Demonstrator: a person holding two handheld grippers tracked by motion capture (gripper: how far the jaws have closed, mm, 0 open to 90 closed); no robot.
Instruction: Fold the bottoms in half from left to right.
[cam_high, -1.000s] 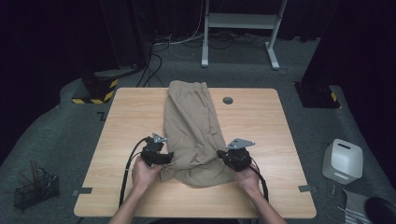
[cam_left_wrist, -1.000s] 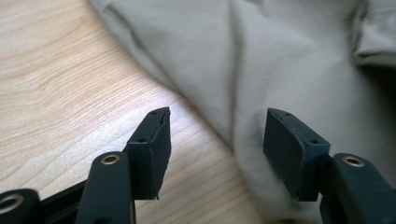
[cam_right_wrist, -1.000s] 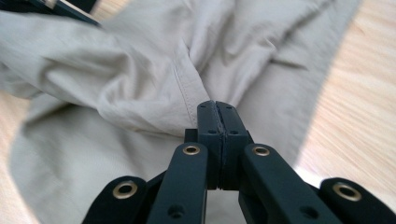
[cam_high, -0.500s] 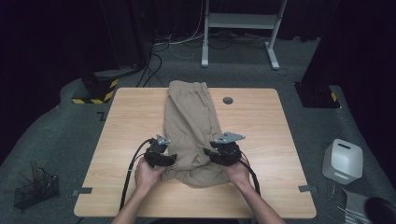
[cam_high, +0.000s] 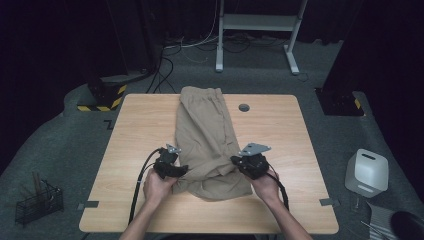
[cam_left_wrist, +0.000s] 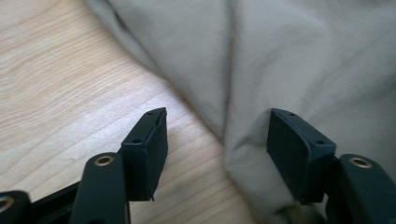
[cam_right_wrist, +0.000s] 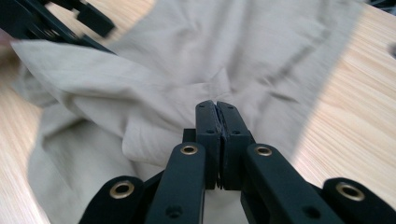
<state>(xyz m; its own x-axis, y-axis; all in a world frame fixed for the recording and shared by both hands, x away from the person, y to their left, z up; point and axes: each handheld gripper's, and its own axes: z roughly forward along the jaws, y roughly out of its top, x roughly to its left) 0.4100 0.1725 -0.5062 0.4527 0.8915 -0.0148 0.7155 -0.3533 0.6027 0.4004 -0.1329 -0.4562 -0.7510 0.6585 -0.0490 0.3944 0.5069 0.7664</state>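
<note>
High view: the tan trousers (cam_high: 207, 140) lie lengthwise on the tabletop (cam_high: 125, 145), waistband at 12 o'clock, hem at 6 o'clock. At 8 o'clock, the left gripper (cam_high: 176, 170) has its fingers (cam_left_wrist: 148, 149) open, straddling the cloth edge without pinching it. At 4 o'clock, the right gripper (cam_high: 239, 162) has just been closing; its fingers (cam_right_wrist: 208, 135) are clamped together on a fold of fabric. Recommended: close the left side on the edge before lifting, then raise both corners evenly.
</note>
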